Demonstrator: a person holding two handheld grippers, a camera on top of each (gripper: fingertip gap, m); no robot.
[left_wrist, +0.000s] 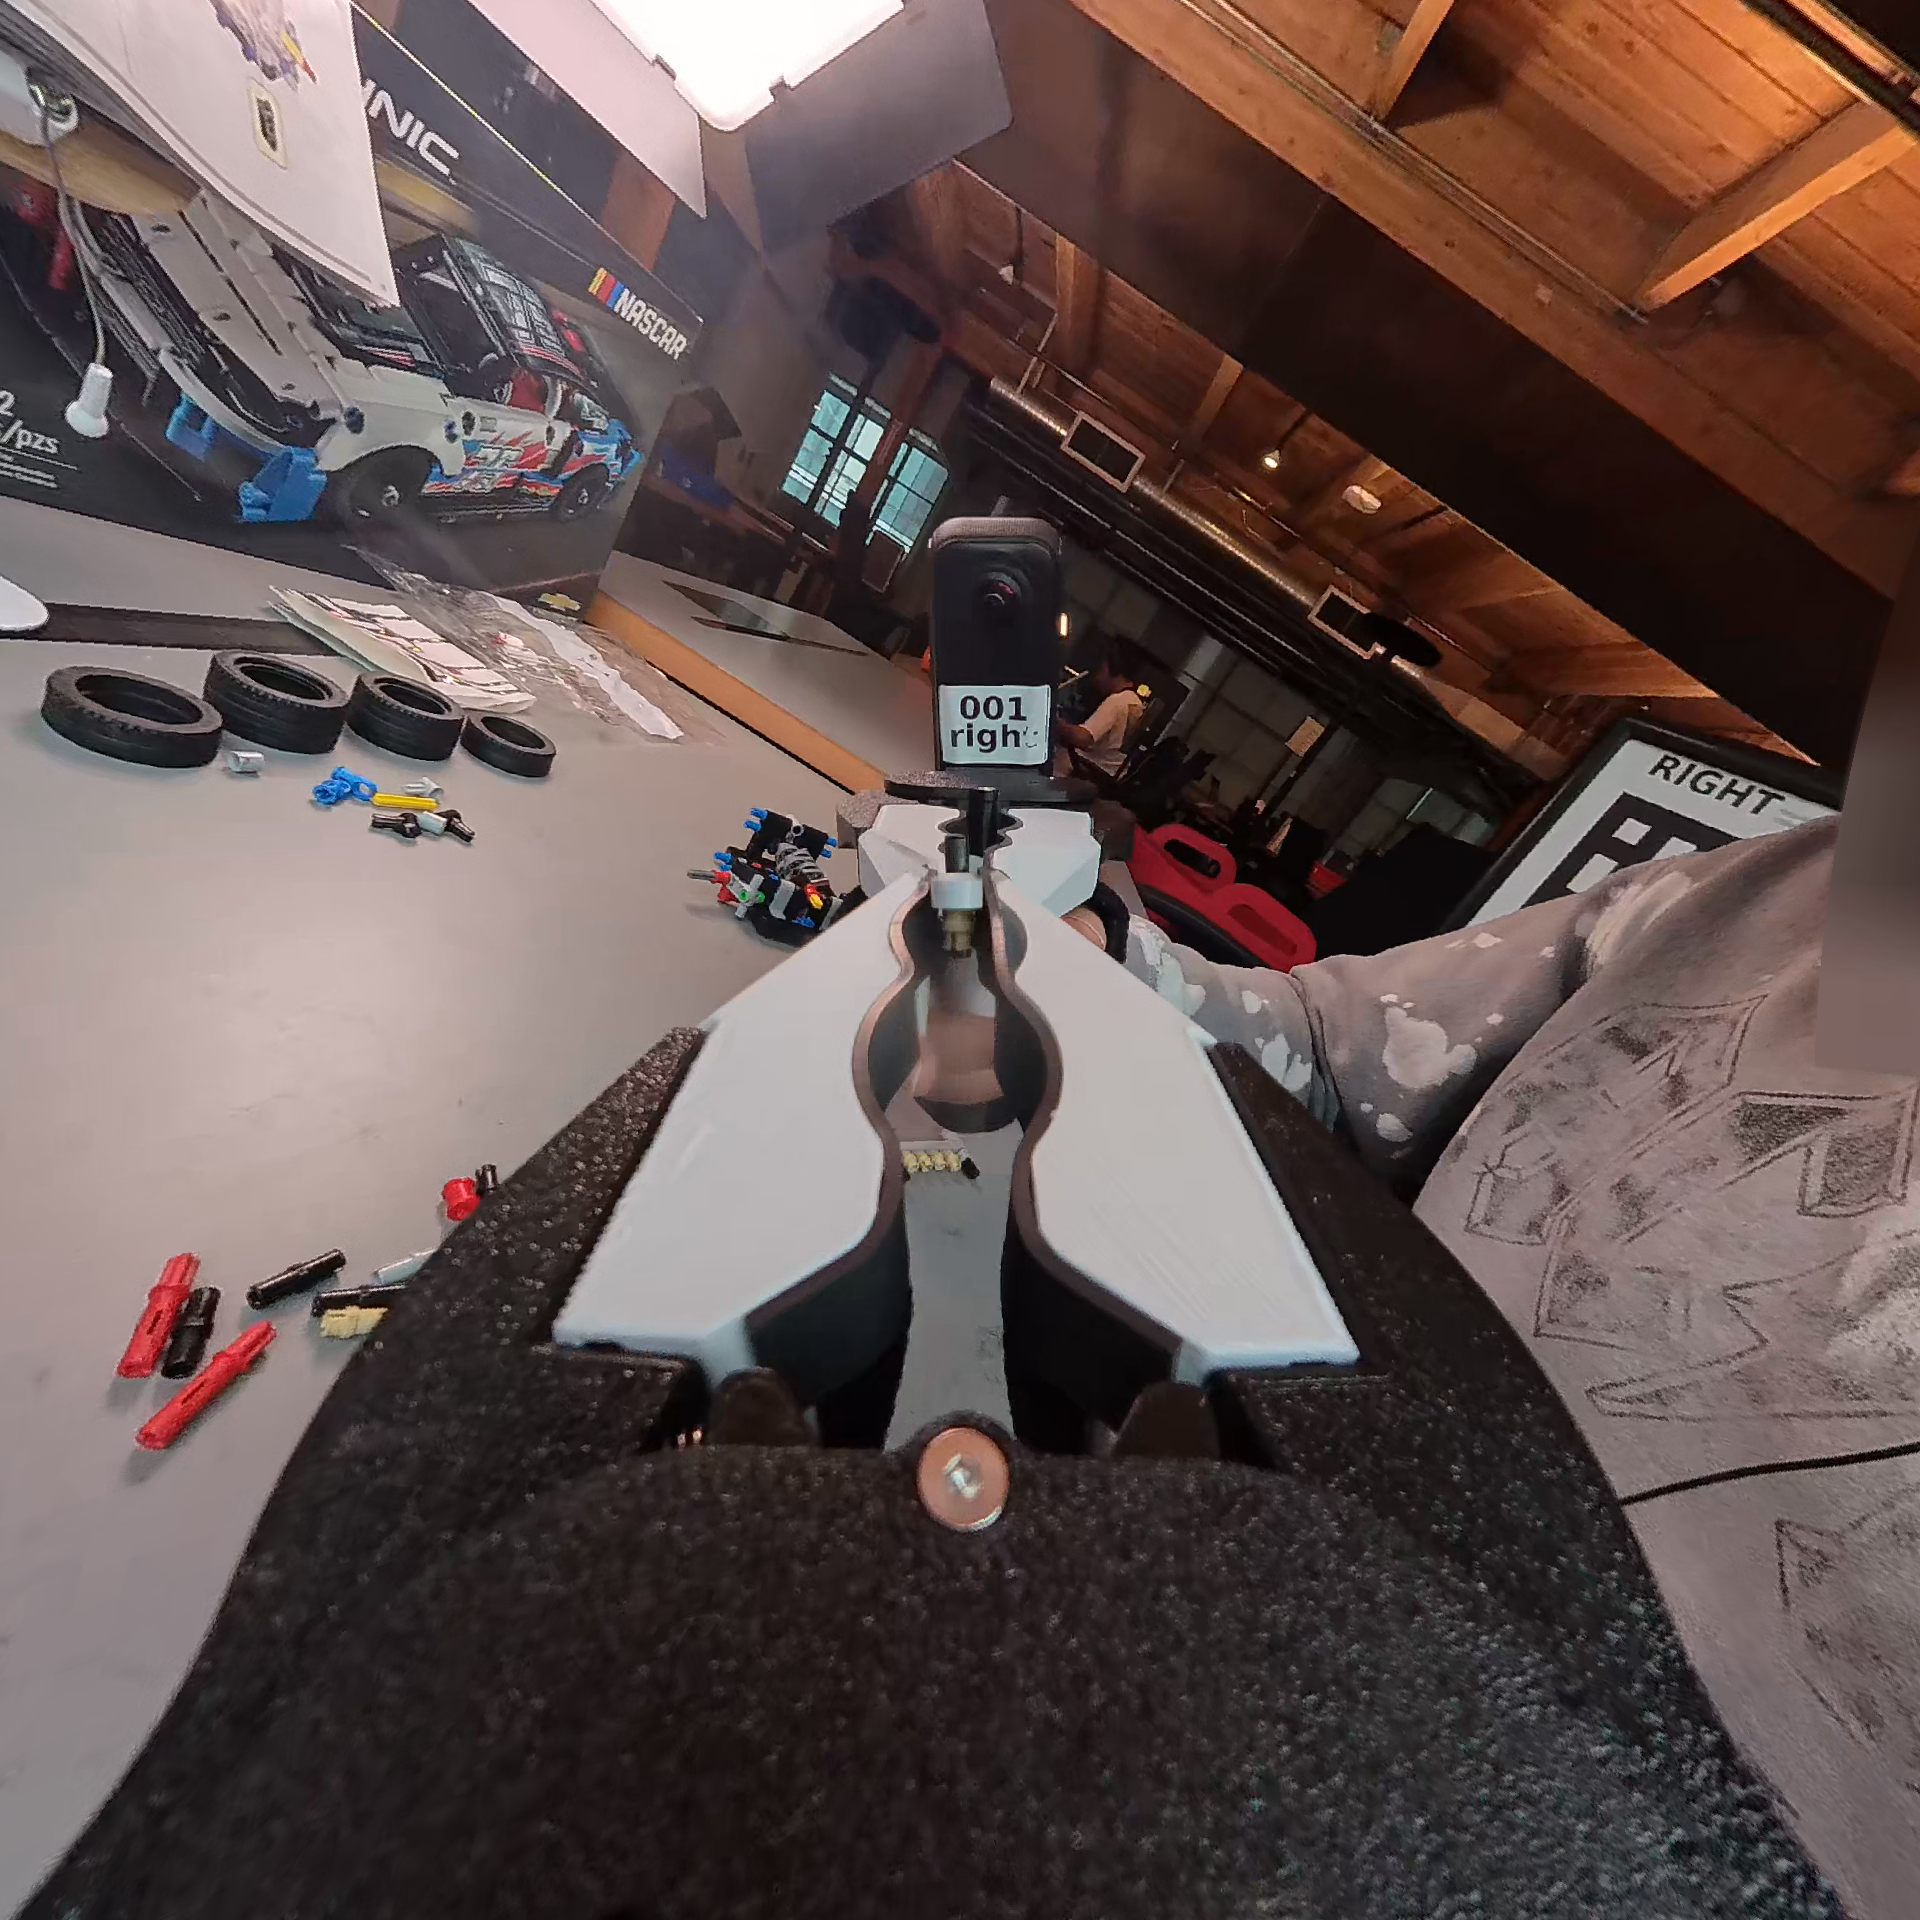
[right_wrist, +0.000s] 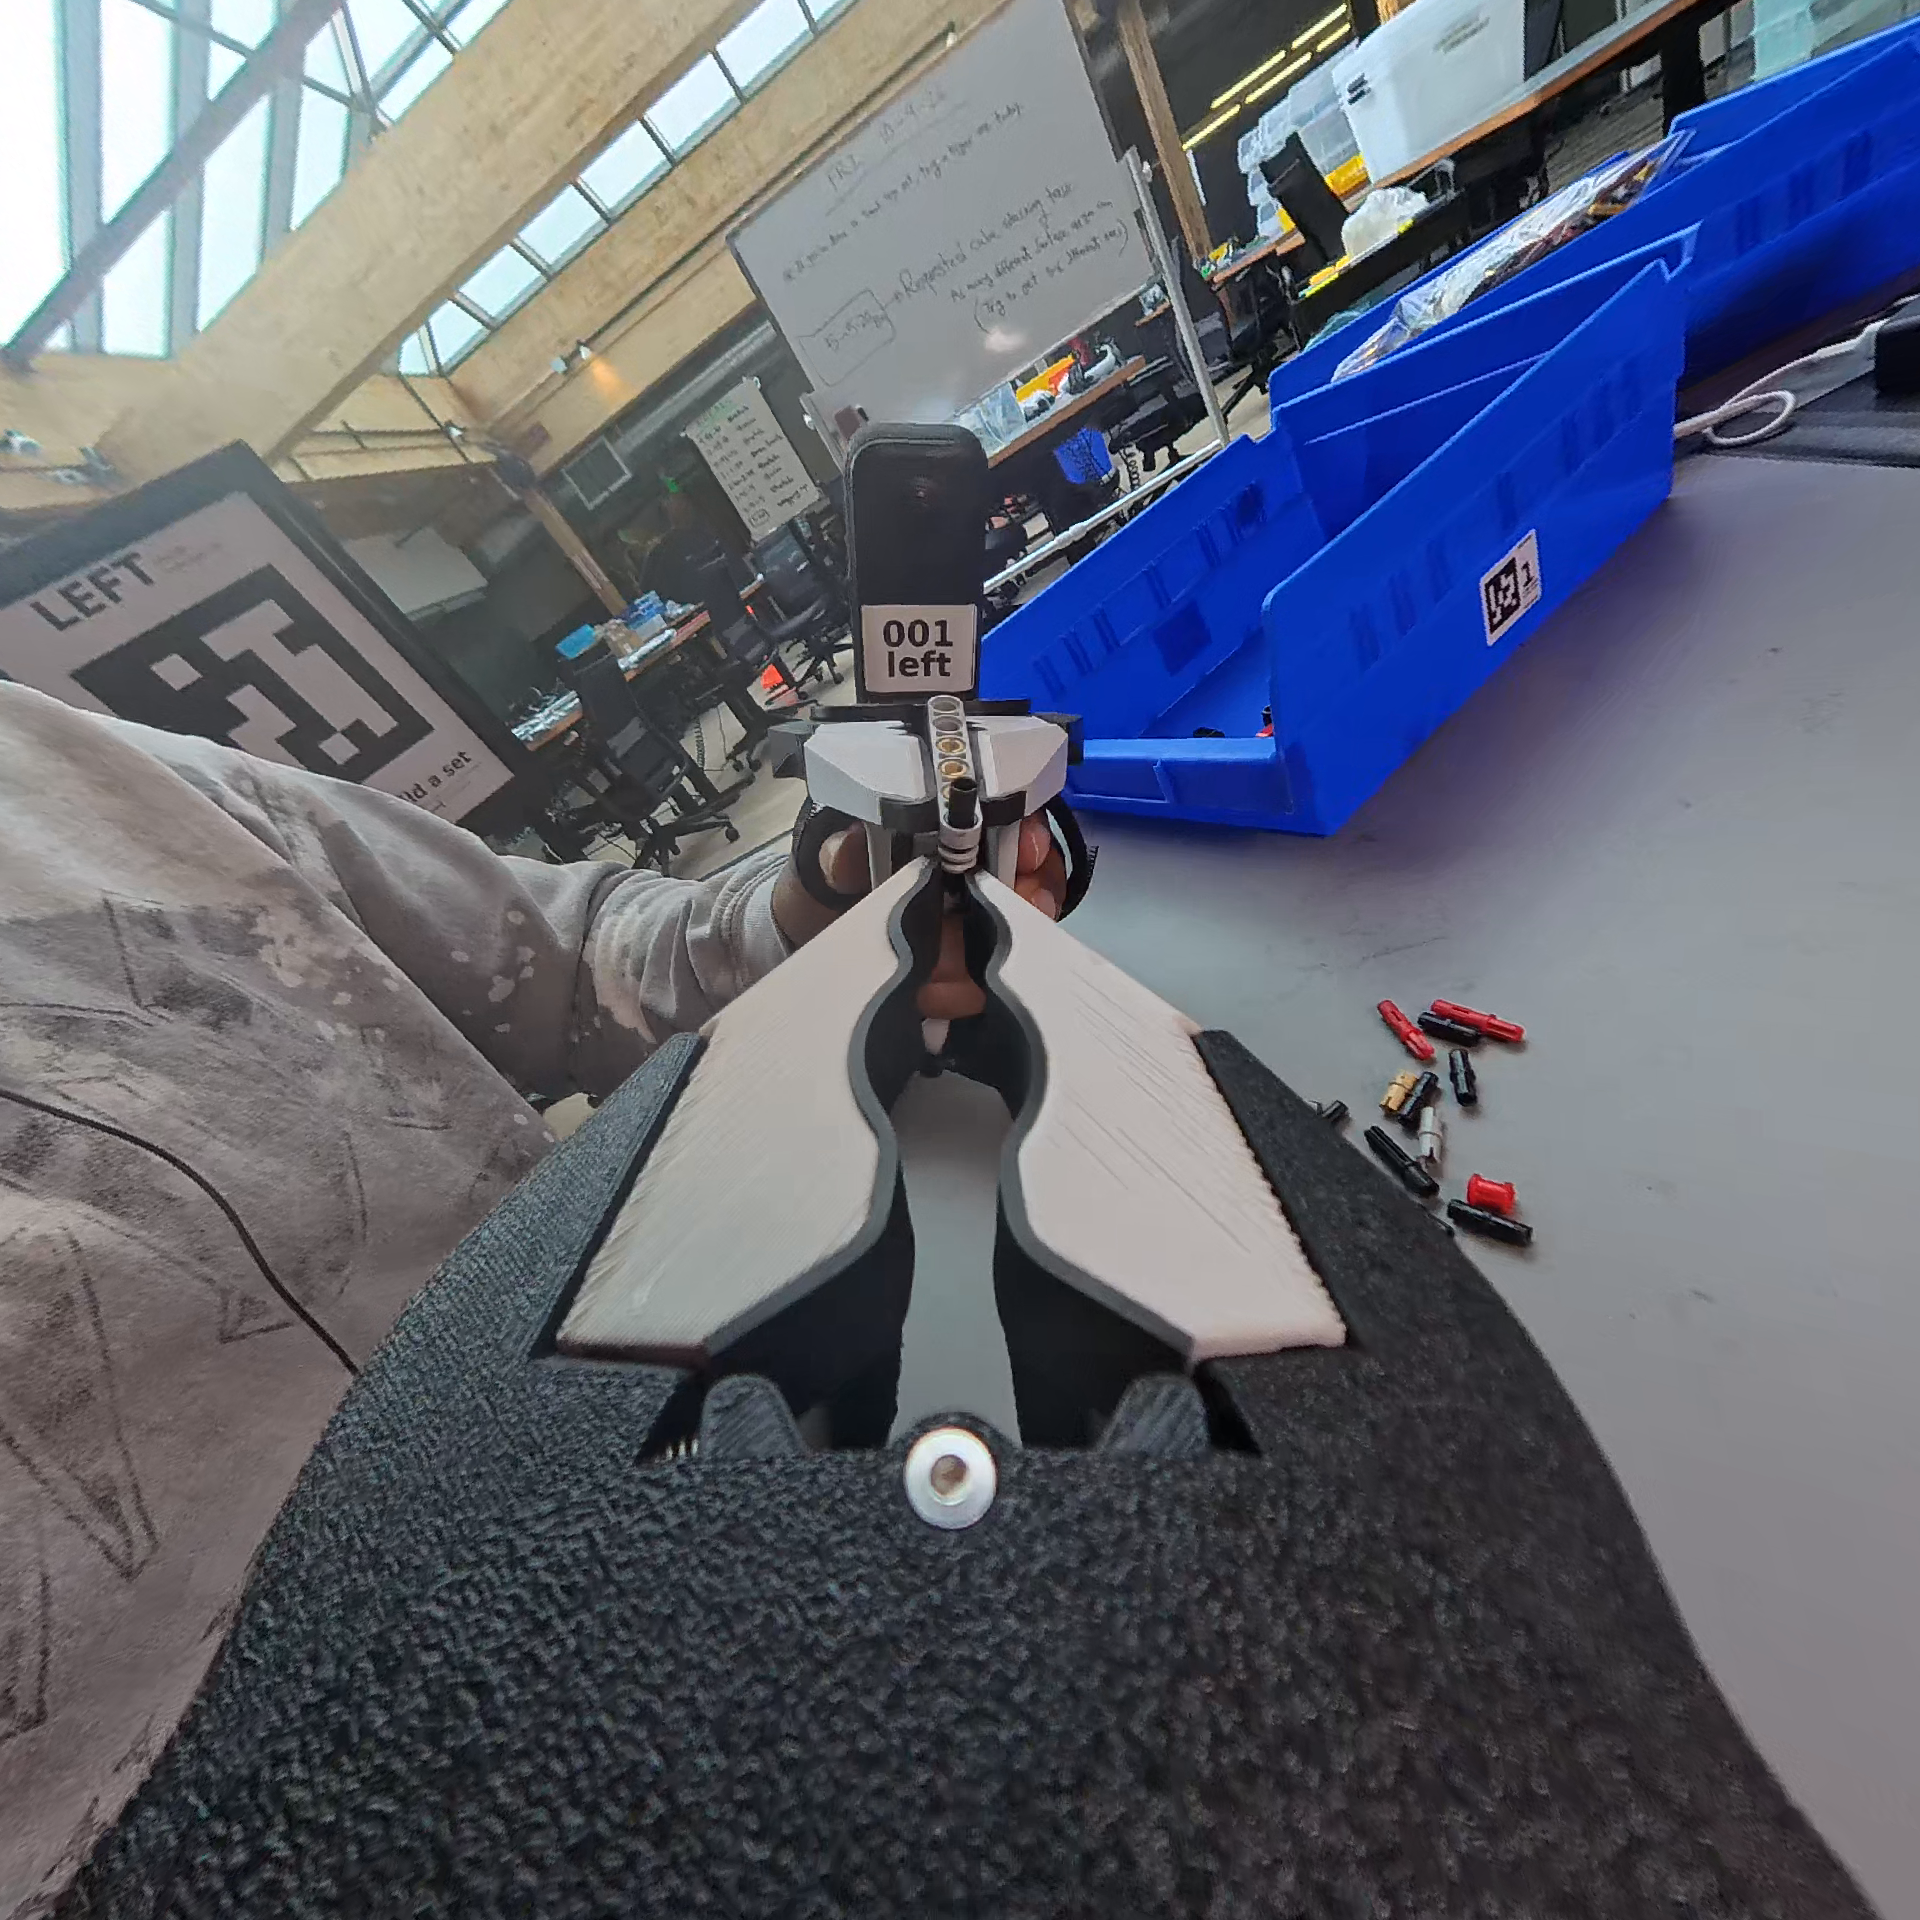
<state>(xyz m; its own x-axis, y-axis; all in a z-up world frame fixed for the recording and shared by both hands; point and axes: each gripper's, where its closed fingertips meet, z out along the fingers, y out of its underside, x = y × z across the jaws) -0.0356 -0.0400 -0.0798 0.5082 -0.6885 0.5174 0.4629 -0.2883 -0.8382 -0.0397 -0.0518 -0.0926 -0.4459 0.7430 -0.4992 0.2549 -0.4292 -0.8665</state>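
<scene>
Both hand-held grippers were held up off the grey table (left_wrist: 260, 1039), pointing tip to tip at each other with one little building-toy bit caught between them. The left hand-held gripper (left_wrist: 954, 914) had its fingers squeezed nearly together on the end of a small grey beam with holes (right_wrist: 948, 750), at least that's how it looked from the other side. The right hand-held gripper (right_wrist: 954, 871) was pinched shut on a short grey connector piece (right_wrist: 960, 836) with a black pin (right_wrist: 966, 802) sticking out of it, right against that beam.

The beam's long axis ran pretty much straight up, and the connector sat at its lower end, so the two tools met head-on along one line. Neither was really nearer than the other; they both had it.

Off to the left gripper's left were four black tires (left_wrist: 281, 701) in a row, a half-built chassis chunk (left_wrist: 779, 883), and loose red pins (left_wrist: 187, 1340) and black ones near the tool's body. A big kit box (left_wrist: 312, 343) stood at the back. On the right gripper's side, blue bins (right_wrist: 1455, 582) sat well apart from the action, with more scattered pins (right_wrist: 1444, 1101) just beside the tool.
</scene>
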